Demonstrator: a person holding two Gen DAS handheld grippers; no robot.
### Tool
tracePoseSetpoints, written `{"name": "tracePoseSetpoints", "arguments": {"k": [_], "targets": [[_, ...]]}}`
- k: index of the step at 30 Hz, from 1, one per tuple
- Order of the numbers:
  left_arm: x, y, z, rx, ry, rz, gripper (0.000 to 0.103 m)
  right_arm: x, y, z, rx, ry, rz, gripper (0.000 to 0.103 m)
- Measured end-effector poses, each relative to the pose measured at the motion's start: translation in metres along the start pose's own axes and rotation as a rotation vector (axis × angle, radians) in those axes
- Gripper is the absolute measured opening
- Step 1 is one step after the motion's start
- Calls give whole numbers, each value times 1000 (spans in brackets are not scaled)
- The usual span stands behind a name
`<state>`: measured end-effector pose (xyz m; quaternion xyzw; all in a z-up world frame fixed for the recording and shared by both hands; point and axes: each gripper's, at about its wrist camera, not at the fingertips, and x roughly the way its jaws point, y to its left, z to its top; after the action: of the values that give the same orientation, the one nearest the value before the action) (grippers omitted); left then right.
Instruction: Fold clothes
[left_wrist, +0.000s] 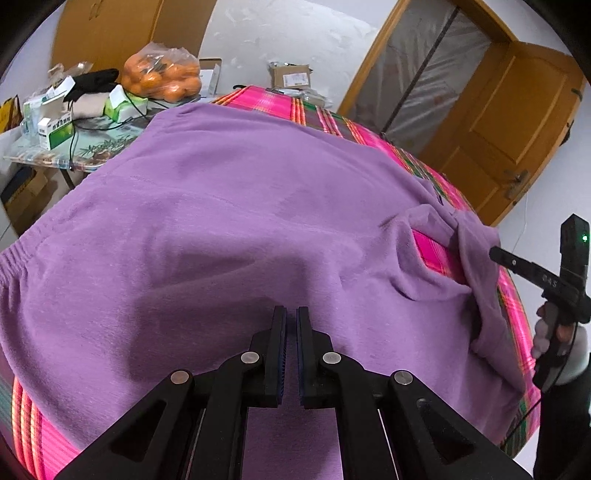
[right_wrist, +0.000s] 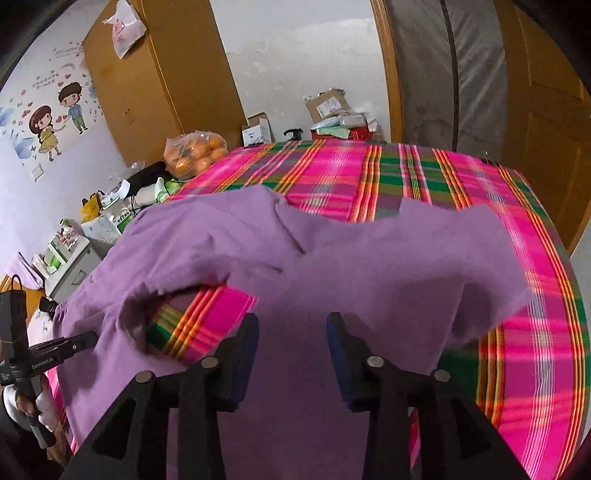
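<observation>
Purple garment (left_wrist: 229, 221) spread on the plaid bed (right_wrist: 424, 177), mid-fold.
Left hand-held gripper (left_wrist: 291, 321) nearly closed, empty; right hand-held gripper (right_wrist: 291, 332) wide, empty above cloth. Next likely needs regrasping the loose, rumpled edge.

Black left tool (left_wrist: 291, 314) with silver rivets and dark blue pads (left_wrist: 282, 354).

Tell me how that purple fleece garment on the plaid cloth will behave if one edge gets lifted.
The purple fleece garment will probably droop and fold: it already lies in soft wrinkles, one part doubled over. It likely drags rather than slides, since its fuzzy nap rests on the pink plaid cloth. It looks light.
</observation>
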<state>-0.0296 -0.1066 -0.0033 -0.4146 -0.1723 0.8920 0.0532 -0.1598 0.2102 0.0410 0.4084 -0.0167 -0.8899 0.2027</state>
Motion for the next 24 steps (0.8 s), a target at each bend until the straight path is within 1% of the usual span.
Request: {"name": "tracePoseSetpoints", "arguments": {"k": [3, 6, 9, 10, 12, 13, 14, 15, 16, 17, 20, 24], "targets": [[1, -5, -1, 8, 1, 3, 5, 9, 7, 2, 2, 14, -22, 40], [1, -9, -4, 22, -12, 13, 5, 31, 19, 10, 10, 55, -55, 40], [-1, -11, -9, 33, -37, 20, 5, 58, 31, 12, -16, 115, -145, 40], [-1, -11, -10, 34, -43, 20, 5, 65, 34, 10, -22, 129, -166, 41], [-1, -12, -11, 36, -51, 21, 5, 70, 44, 8, -59, 120, -202, 45], [-1, -12, -11, 38, -53, 22, 5, 72, 49, 7, -89, 120, -224, 43], [-1, -13, -11, 39, -54, 23, 5, 72, 51, 7, -99, 115, -230, 41], [0, -13, -11, 39, -56, 22, 5, 71, 49, 7, -94, 114, -229, 30], [0, -12, -10, 36, -57, 19, 5, 70, 46, 7, -87, 112, -231, 9], [0, -12, -10, 33, -58, 13, 5, 67, 41, 7, -67, 109, -215, 7], [1, -7, -10, 9, -59, -14, 5, 49, 24, 3, 13, 75, -147, 7], [1, -2, -10, -15, -60, -42, 5, -4, 3, -9, 115, -48, -95, 7]]}}
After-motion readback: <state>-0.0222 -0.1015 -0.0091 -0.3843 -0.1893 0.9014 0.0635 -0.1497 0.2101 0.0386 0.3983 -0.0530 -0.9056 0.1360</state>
